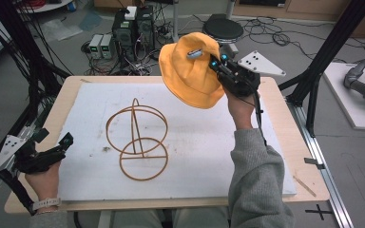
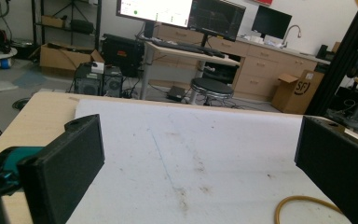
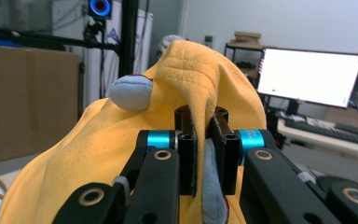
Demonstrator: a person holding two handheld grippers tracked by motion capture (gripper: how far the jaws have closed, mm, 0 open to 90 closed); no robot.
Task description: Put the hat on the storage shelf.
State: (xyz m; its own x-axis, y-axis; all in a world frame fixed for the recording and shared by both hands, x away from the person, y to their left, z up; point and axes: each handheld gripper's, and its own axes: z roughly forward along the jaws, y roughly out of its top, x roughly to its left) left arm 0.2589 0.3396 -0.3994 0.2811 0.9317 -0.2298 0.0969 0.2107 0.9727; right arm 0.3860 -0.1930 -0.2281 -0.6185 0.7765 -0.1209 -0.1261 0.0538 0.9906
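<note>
A yellow bucket hat (image 1: 190,71) with a small grey-blue patch hangs in the air above the table's far right side. My right gripper (image 1: 217,64) is shut on its brim, and the right gripper view has the yellow cloth (image 3: 121,140) pinched between the two black jaws. On the white mat (image 1: 204,142) stands a tan wire hat stand (image 1: 137,140), a ring base with upright hoops. My left gripper (image 1: 62,144) rests low at the table's near left edge, open with nothing in it, its black fingers (image 2: 63,170) wide apart over the mat (image 2: 191,140).
The wooden table (image 1: 285,137) edges the mat on all sides. Black frame posts (image 1: 328,52) rise at the right and left. Computer boxes, cables and a stool (image 1: 223,29) crowd the floor beyond the far edge. A curve of the wire stand (image 2: 303,205) lies near my left gripper.
</note>
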